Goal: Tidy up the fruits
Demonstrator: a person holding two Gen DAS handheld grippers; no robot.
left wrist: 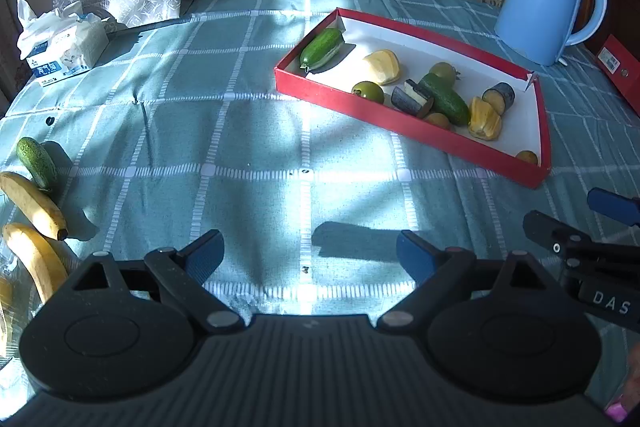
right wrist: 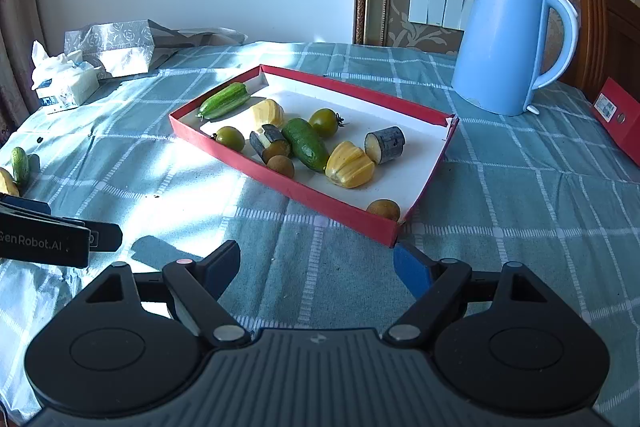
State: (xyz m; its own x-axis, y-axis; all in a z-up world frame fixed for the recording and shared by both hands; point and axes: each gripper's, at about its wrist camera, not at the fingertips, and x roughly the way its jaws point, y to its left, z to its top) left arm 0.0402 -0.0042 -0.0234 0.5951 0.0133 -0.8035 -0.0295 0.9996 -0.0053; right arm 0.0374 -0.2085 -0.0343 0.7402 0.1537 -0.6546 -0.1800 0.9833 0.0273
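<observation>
Left gripper [left wrist: 310, 255] jaws spread wide, holding nothing; right gripper [right wrist: 316, 263] likewise (blue pad beside the red tray [right wrist: 280, 183] corner). Kettle [right wrist: 504, 47], upper right, reads "Midea".

Both views are bright and sharply focused. Hard sunlight enters from the left of frame, laying bright patches across the checked tablecloth [left wrist: 240, 131] with dim bands between. Glare washes out the cloth at lower centre of the left wrist view. Crisp shadows fall rightward from the produce inside the red tray [right wrist: 304, 195]. The blue kettle [right wrist: 508, 43] is evenly lit. Fisheye distortion bends lines near the edges; corners vignette to black.
</observation>
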